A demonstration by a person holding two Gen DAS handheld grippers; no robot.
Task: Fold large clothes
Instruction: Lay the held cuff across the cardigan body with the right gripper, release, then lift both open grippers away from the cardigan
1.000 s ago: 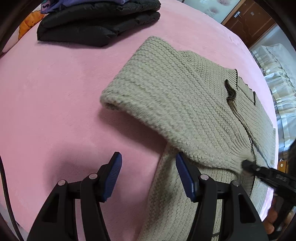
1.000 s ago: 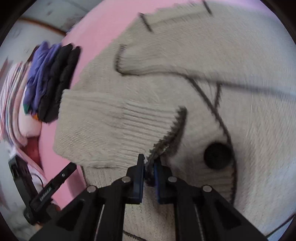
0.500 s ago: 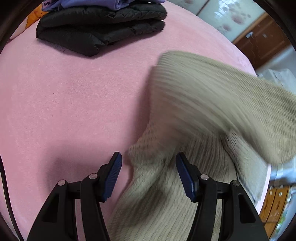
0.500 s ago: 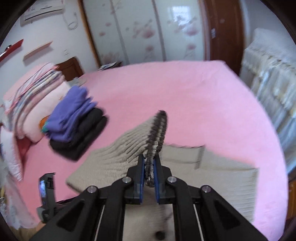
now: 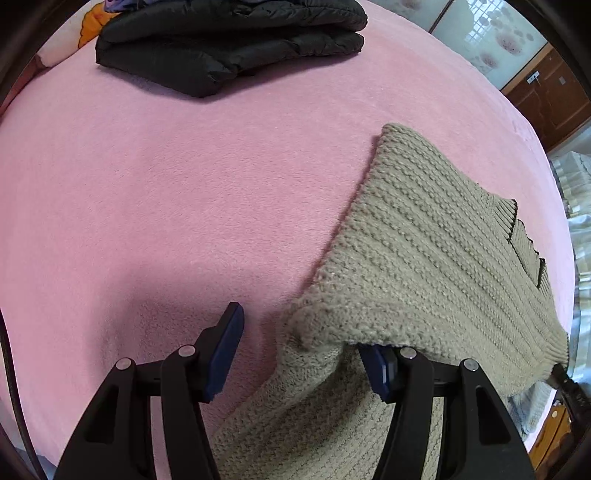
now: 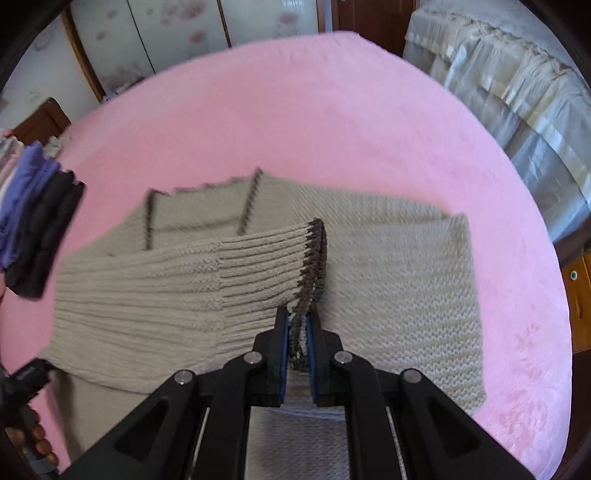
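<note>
A beige knit sweater (image 6: 399,280) with dark brown trim lies on the pink bed (image 6: 332,122). My right gripper (image 6: 298,325) is shut on the dark-trimmed cuff (image 6: 312,258) of one sleeve and holds it above the sweater's body. In the left wrist view the lifted sleeve (image 5: 424,266) drapes across and covers the tip of my right-hand finger. My left gripper (image 5: 299,339) is open, low over the bed at the sweater's left edge, with knit fabric between its fingers (image 5: 227,343).
A folded stack of clothes lies at the far left, a black jacket (image 5: 229,40) under a purple garment (image 6: 22,192). The other gripper's handle and fingers show at the lower left of the right wrist view (image 6: 26,384). Wardrobe doors (image 6: 177,33) and a draped white cover (image 6: 517,92) border the bed.
My right gripper lifted the sleeve cuff off the sweater and carried it across over the body. The sleeve swung rightwards and now drapes over my left gripper's right finger.
</note>
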